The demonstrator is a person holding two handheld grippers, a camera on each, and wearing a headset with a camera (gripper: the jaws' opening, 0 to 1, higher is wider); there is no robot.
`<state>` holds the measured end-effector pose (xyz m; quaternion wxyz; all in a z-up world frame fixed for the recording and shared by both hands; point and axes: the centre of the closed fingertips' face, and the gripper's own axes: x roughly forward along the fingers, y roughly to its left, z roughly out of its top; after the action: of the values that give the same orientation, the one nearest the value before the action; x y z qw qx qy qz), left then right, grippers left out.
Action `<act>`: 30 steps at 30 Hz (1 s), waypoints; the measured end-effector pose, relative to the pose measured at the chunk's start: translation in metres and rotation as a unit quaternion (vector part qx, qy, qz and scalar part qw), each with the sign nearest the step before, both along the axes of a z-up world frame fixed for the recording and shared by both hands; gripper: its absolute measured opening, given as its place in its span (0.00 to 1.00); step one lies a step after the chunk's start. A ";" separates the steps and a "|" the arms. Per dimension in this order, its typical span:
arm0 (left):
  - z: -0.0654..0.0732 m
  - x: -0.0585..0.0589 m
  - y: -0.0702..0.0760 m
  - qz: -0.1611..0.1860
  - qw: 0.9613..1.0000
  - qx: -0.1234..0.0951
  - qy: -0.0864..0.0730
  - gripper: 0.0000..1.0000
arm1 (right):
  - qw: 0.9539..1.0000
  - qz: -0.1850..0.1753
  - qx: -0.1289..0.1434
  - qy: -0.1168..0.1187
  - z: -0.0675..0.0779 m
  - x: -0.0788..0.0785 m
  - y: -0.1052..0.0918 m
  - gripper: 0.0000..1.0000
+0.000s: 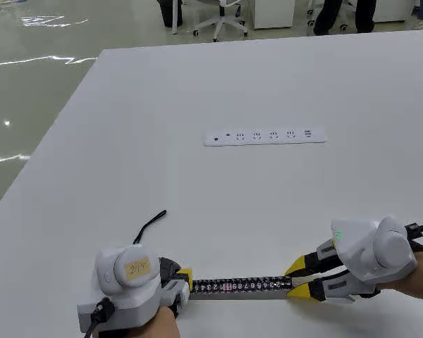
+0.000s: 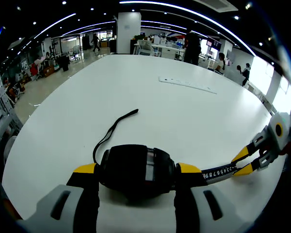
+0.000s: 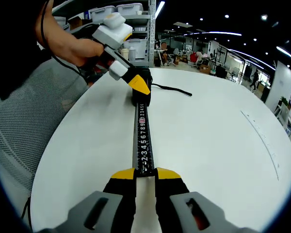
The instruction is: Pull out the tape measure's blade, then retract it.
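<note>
1. At the near left, the left gripper (image 2: 137, 168) has a rounded white plastic shell with a paper label stuck on top. Its black jaws have yellow tips. They are clenched from both sides on the tape measure's case.
2. The tape measure case (image 2: 128, 165) is a squat, rounded block of matte black with a pale grey panel on its face. It sits at the near edge of the smooth white table (image 1: 197, 91), wedged between those jaws.
3. A thin black wrist strap (image 1: 149, 224) trails from the case and lies limp on the tabletop in a loose curve, pointing away from the person.
4. The blade (image 1: 243, 286) is pulled out to the right of the case. It is a narrow, flat dark strip printed with white numerals and runs straight and low along the table between the two grippers.
5. Farther back, well apart from the tape, lies a long, slim white power strip (image 1: 265, 135) with a row of sockets.
6. At the near right, the right gripper (image 3: 145, 173) has the same white shell and yellow tips. Its jaws are pinched shut on the free end of the blade.
</note>
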<state>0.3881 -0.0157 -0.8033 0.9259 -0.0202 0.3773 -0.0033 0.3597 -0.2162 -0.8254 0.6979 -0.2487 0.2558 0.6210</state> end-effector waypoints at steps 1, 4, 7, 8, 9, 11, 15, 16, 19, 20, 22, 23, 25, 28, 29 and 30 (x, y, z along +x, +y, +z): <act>0.000 0.000 0.000 0.000 1.000 0.000 0.000 0.58 | 1.000 0.000 0.000 0.000 0.000 0.000 0.000 0.14; 0.000 0.000 0.000 0.000 1.000 0.000 0.000 0.58 | 1.000 0.001 0.000 0.000 0.000 0.000 0.000 0.14; 0.000 0.000 0.000 0.000 1.000 0.000 0.000 0.58 | 1.000 0.001 0.000 0.000 0.000 0.000 0.001 0.14; 0.000 0.000 0.000 0.000 1.000 0.000 0.000 0.58 | 1.000 0.001 0.000 0.000 0.000 0.000 0.001 0.14; 0.000 0.000 0.000 0.000 1.000 0.000 -0.001 0.58 | 1.000 0.001 0.000 0.000 0.000 0.000 0.001 0.14; 0.000 0.000 0.000 0.000 1.000 -0.001 -0.001 0.58 | 1.000 0.000 0.000 0.001 0.000 0.000 0.001 0.14; 0.000 0.000 0.000 0.001 1.000 -0.001 -0.001 0.58 | 1.000 0.000 0.000 0.002 -0.001 0.000 0.002 0.14; 0.000 0.000 0.000 0.001 1.000 -0.001 0.000 0.58 | 1.000 0.000 0.001 0.002 -0.001 0.000 0.002 0.14; 0.000 0.000 0.000 0.001 1.000 -0.001 -0.001 0.58 | 1.000 0.000 0.001 0.002 -0.001 0.000 0.003 0.14; 0.000 -0.001 0.000 0.001 1.000 -0.001 -0.001 0.58 | 1.000 0.000 0.001 0.002 -0.001 0.000 0.003 0.14; 0.000 -0.001 0.000 0.001 1.000 -0.001 0.000 0.58 | 1.000 0.000 0.001 0.002 -0.001 0.000 0.004 0.14; 0.000 -0.001 0.000 0.001 1.000 -0.001 0.000 0.58 | 1.000 0.001 0.001 0.002 -0.001 0.000 0.004 0.14; 0.000 -0.001 0.000 0.001 1.000 -0.001 0.000 0.58 | 1.000 0.000 0.001 0.003 -0.001 0.000 0.004 0.14; 0.000 -0.001 0.000 0.001 1.000 -0.001 0.001 0.58 | 1.000 0.000 0.001 0.002 -0.001 0.000 0.005 0.14; 0.000 -0.001 0.000 0.001 1.000 -0.001 0.001 0.58 | 1.000 0.000 0.001 0.003 -0.001 0.000 0.005 0.14; 0.000 -0.001 0.000 0.001 1.000 -0.001 0.001 0.58 | 1.000 0.001 0.001 0.002 -0.001 0.000 0.006 0.14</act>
<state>0.3875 -0.0158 -0.8033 0.9257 -0.0211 0.3778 -0.0024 0.3600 -0.2107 -0.8261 0.6972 -0.2466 0.2563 0.6224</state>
